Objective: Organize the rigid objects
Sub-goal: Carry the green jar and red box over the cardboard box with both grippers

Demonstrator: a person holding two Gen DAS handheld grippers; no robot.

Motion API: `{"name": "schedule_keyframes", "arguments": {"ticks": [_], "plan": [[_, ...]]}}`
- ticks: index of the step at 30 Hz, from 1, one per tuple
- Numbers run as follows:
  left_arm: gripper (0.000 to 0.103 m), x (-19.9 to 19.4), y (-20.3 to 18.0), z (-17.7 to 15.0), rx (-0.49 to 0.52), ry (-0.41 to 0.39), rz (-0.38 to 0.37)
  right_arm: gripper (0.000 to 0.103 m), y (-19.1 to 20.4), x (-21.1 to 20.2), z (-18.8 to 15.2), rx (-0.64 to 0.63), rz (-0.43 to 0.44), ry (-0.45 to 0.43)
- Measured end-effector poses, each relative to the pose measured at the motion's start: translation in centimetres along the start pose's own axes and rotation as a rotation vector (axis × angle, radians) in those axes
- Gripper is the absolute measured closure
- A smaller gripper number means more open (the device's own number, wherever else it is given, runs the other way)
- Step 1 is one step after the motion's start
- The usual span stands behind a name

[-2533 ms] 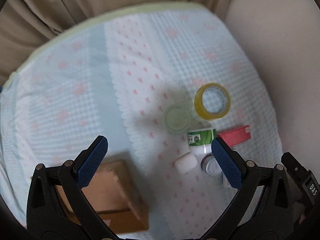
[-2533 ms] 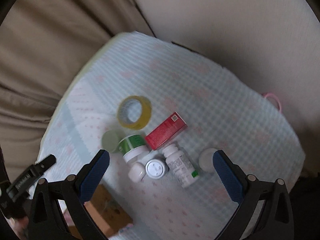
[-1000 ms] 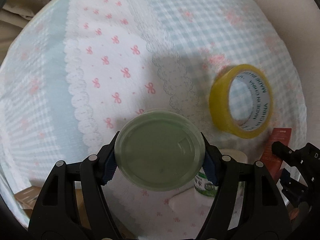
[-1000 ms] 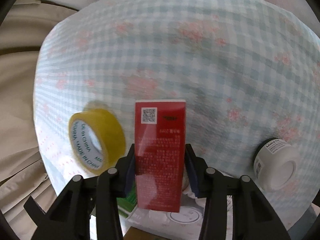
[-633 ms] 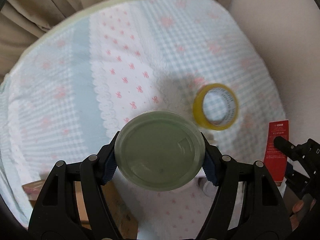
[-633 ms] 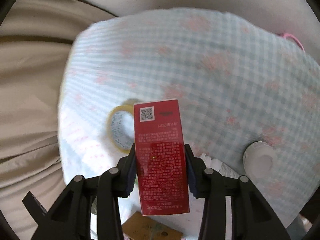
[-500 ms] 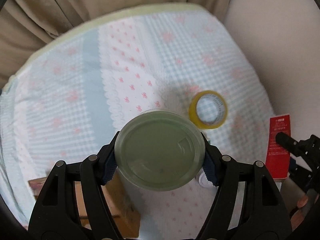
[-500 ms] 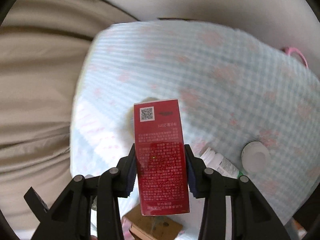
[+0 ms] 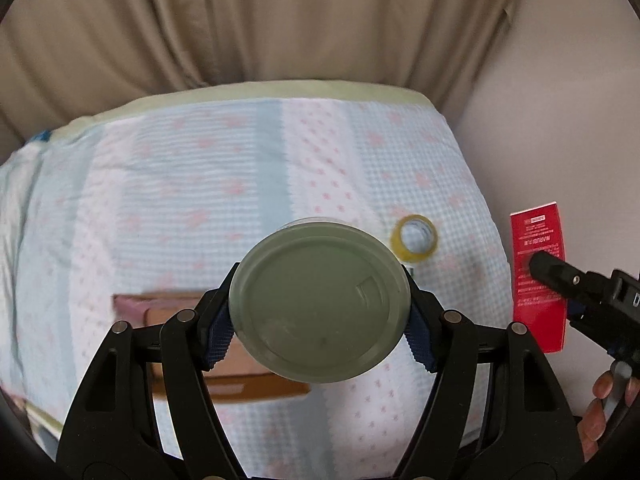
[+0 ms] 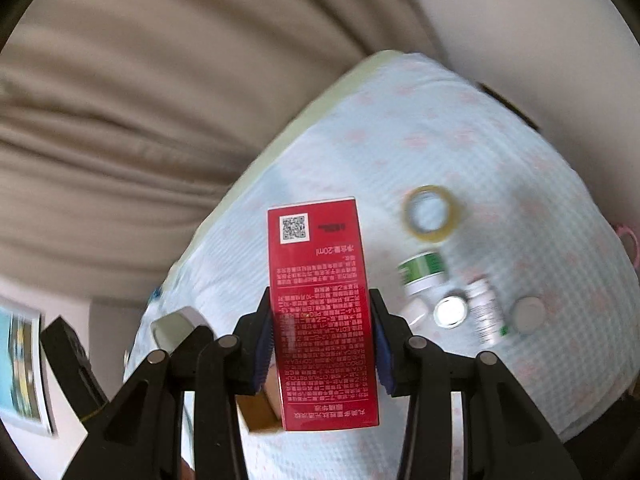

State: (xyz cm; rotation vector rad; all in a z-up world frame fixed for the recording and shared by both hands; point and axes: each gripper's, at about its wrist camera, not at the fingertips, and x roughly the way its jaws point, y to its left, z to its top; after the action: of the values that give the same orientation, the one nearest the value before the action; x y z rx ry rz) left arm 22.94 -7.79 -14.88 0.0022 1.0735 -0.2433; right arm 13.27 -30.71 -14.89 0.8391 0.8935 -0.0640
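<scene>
Green lid (image 9: 322, 306) is clamped edge-on in the left gripper (image 9: 320, 330), red carton (image 10: 322, 312) pinched by its long sides in the right gripper (image 10: 323, 336), both lifted above the bed. Both are likely bound for the cardboard box (image 9: 224, 376) near-left; tape roll (image 9: 416, 238) and bottles (image 10: 452, 300) are left lying on the far-right cloth.

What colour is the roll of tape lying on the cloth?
The roll of tape is yellow, seen best in the left wrist view.
</scene>
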Motion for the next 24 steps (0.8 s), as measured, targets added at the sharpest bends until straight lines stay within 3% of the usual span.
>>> {"name": "schedule_keyframes", "arguments": {"ticks": [6,12,17,24], "plan": [[0.035,-3.3,6.6,-2.2,-0.076,-0.024,0.064,0.064,6.0,1.9,-3.6,-0.158,0.078,0.083],[0.035,-3.5,12.9,-4.2,-0.096,0.005,0.105,0.064,9.9,5.7,-7.4,-0.226,0.107,0.142],[0.035,-0.5,17.8,-5.5,-0.090,0.087,0.085,0.064,12.2,9.8,-10.1,-0.264,0.085,0.177],[0.035,6.3,22.7,-7.2,0.004,0.223,0.064,0.064,13.8,16.2,-14.7,-0.319,0.018,0.239]]}}
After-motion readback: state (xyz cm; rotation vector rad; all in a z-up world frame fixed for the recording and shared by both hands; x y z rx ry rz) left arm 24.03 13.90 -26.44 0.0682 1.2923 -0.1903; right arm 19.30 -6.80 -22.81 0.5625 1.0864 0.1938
